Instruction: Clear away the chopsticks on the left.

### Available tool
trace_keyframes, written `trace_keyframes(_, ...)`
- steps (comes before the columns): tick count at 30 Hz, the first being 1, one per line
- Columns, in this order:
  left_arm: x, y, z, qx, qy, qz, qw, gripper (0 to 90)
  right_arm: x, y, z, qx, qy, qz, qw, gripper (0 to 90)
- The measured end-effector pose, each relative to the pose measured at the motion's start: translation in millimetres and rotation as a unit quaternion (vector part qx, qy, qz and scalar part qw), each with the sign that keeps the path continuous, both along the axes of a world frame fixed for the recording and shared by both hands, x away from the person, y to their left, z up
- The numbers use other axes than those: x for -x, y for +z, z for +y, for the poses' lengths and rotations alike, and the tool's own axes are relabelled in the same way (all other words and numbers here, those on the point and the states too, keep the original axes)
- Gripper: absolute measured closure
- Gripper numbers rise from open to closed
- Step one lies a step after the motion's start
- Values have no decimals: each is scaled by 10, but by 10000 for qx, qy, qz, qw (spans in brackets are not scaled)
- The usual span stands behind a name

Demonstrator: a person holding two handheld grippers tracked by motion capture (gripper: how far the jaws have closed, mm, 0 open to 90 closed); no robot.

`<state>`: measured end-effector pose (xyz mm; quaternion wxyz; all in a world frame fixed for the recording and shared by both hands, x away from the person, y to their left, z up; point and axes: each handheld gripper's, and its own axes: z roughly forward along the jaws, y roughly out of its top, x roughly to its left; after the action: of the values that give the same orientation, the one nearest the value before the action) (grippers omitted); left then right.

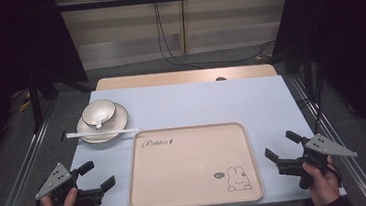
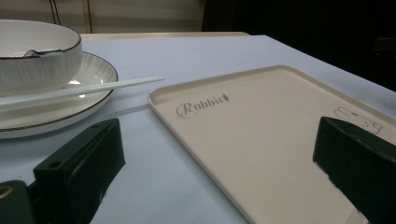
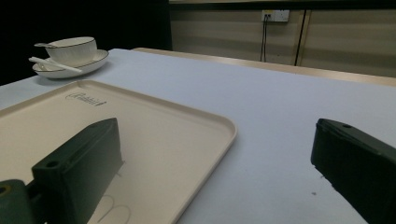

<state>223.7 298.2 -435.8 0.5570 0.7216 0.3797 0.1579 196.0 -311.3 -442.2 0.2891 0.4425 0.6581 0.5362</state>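
A cream tray (image 1: 159, 195) with a rabbit drawing and the word "Rabbit" lies at the table's front centre; its rim (image 2: 161, 91) and near corner (image 3: 224, 130) appear in both gripper views. At the back left a white bowl (image 1: 98, 113) with a spoon in it stands on a white plate (image 1: 119, 119). White chopsticks (image 1: 102, 133) lie across the plate's front edge. My left gripper (image 1: 98, 175) rests left of the tray, open and empty. My right gripper (image 1: 282, 145) sits right of the tray, open, nothing between its jaws.
A pale blue cloth (image 1: 191, 105) covers the table, with a bare wooden strip (image 1: 183, 77) at the far edge. Metal rails (image 1: 21, 172) run along both sides. Cables (image 1: 166, 49) hang on the wall behind.
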Motion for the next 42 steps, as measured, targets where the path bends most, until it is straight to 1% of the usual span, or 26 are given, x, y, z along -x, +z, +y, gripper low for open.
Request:
trace_keyframes(6,1,0,-1,-53,72,14,10000,13,-5,-1,19,51,67,-33,10000,15)
trace_keyframes(7,0,1,-9,-25,1,22,10000,13,-7,-2,16,67,90,-36,9999,15)
trace_keyframes(8,-1,4,-16,-68,-4,2,10000,13,-4,-4,18,60,111,-6,9999,15)
trace_keyframes(10,-1,8,-29,-46,-37,-4,10000,15,-3,-8,16,46,106,8,9999,15)
trace_keyframes(11,-3,10,-34,-80,-45,0,10000,17,-2,-9,16,17,80,20,10000,15)
trace_keyframes(14,-18,14,-37,-50,-64,87,9999,22,-1,-8,12,-5,79,27,10000,15)
trace_keyframes(15,-27,19,-32,-57,-173,146,9997,30,-2,-9,12,17,106,13,9999,15)
trace_keyframes(17,-37,21,5,40,-449,212,9988,37,-2,-9,20,21,102,9,9999,15)
trace_keyframes(19,-38,43,34,-121,-392,155,9990,37,-2,-10,22,0,105,18,9999,15)
trace_keyframes(21,-52,79,83,-100,-353,119,9993,37,-4,-11,22,-21,84,20,10000,15)
trace_keyframes(22,-64,102,104,-143,-293,97,9994,37,-4,-11,22,-31,88,22,10000,15)
trace_keyframes(24,-99,153,138,-297,-9,68,9995,38,-8,-14,28,-17,109,16,9999,15)
trace_keyframes(25,-122,179,163,-431,47,87,9990,41,-8,-15,33,-18,142,41,9999,15)
trace_keyframes(26,-145,198,194,-517,37,111,9986,59,-13,-15,36,2,161,22,9999,14)
trace_keyframes(28,-208,221,266,-512,-20,239,9984,60,-15,-17,48,0,152,9,9999,15)
trace_keyframes(30,-261,233,318,-594,-122,257,9978,59,-15,-17,49,-15,163,18,9999,15)
trace_keyframes(31,-292,241,335,-681,-141,292,9972,59,-16,-18,45,-5,160,10,9999,15)
trace_keyframes(32,-328,252,360,-807,-264,299,9959,59,-19,-19,44,2,139,3,9999,15)
trace_keyframes(34,-405,271,400,-942,-466,325,9939,76,-16,-18,47,-6,209,51,9998,15)
trace_keyframes(36,-485,290,438,-1081,-663,309,9914,74,-18,-19,60,15,220,32,9998,15)
trace_keyframes(37,-525,303,466,-1218,-769,258,9892,78,-17,-19,66,31,226,39,9997,15)
trace_keyframes(38,-565,309,486,-1287,-822,237,9880,90,-14,-19,71,22,250,59,9997,14)
trace_keyframes(39,-604,312,500,-1276,-863,265,9877,84,-14,-19,72,24,259,64,9996,14)
trace_keyframes(40,-645,314,519,-1311,-967,188,9865,82,-14,-20,73,24,260,70,9996,15)
trace_keyframes(41,-690,319,541,-1431,-1084,60,9837,91,-13,-20,73,19,264,73,9996,15)
trace_keyframes(42,-718,318,549,-1459,-1121,12,9829,99,-15,-20,72,22,263,66,9996,15)
